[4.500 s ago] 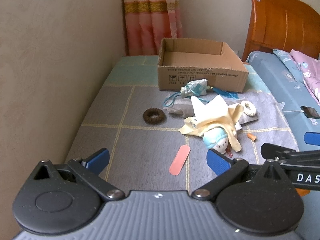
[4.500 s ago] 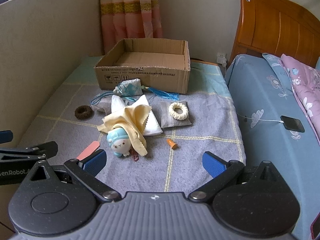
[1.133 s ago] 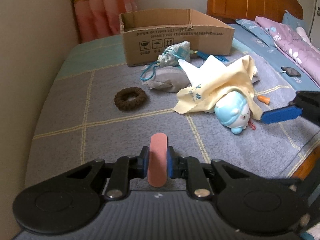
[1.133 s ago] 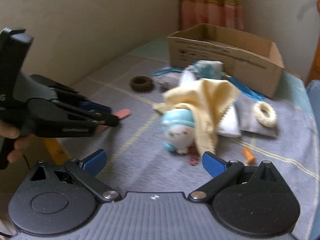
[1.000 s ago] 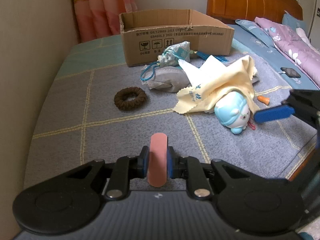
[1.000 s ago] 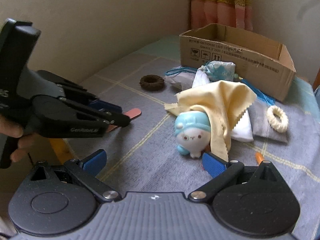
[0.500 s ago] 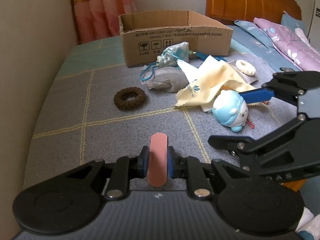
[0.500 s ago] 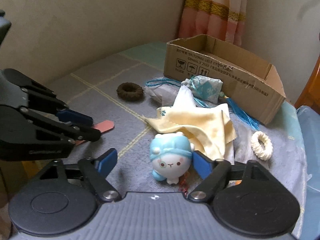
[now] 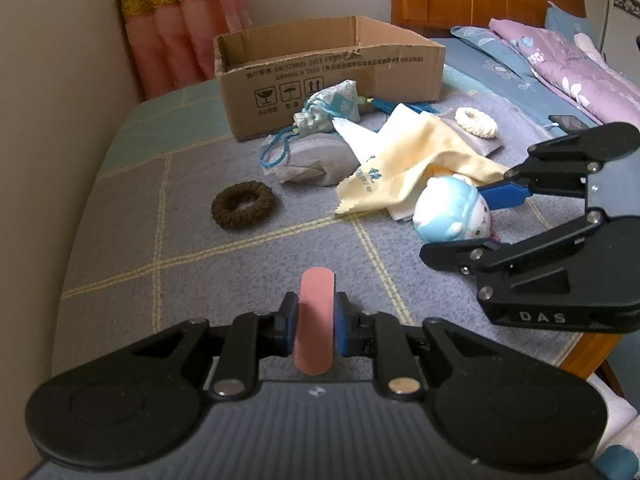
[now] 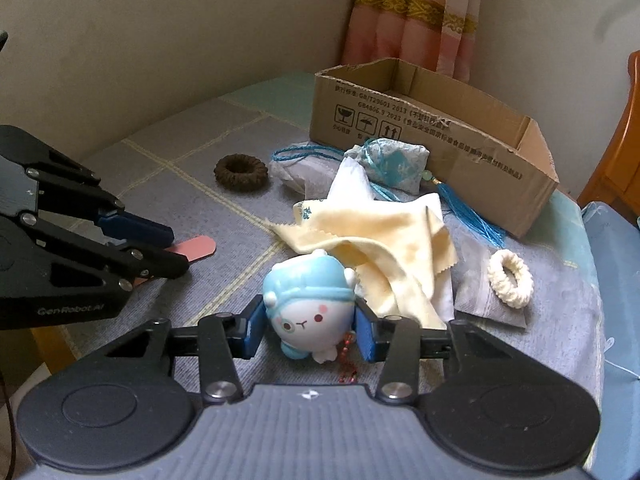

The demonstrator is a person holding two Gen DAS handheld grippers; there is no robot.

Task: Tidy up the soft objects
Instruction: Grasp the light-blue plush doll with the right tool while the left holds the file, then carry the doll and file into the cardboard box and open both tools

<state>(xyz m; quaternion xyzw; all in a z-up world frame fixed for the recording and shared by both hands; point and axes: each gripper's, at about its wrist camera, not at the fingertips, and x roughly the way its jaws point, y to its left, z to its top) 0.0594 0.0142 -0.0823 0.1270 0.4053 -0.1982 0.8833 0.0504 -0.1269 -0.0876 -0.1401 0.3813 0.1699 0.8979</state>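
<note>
My left gripper (image 9: 314, 322) is shut on a pink flat strip (image 9: 316, 308), held upright just above the grey checked blanket (image 9: 160, 240). The right gripper (image 10: 310, 330) has its jaws closing around a blue and white plush toy (image 10: 308, 300), and both blue pads touch its sides. In the left wrist view the right gripper (image 9: 468, 226) reaches in from the right onto the toy (image 9: 448, 208). A yellow cloth (image 10: 380, 232) lies just behind the toy. The open cardboard box (image 10: 432, 120) stands at the back.
A brown hair tie (image 10: 240, 172), a blue tasselled sachet (image 10: 396, 164), a grey pouch (image 9: 320, 160) and a white hair tie (image 10: 510, 278) lie on the blanket. The wall runs along the left. A bed with a wooden headboard (image 9: 480, 0) lies to the right.
The right gripper came down around the plush toy and its jaws narrowed from wide open onto the toy's sides. The yellow cloth no longer covers the toy. The left gripper kept still with the pink strip.
</note>
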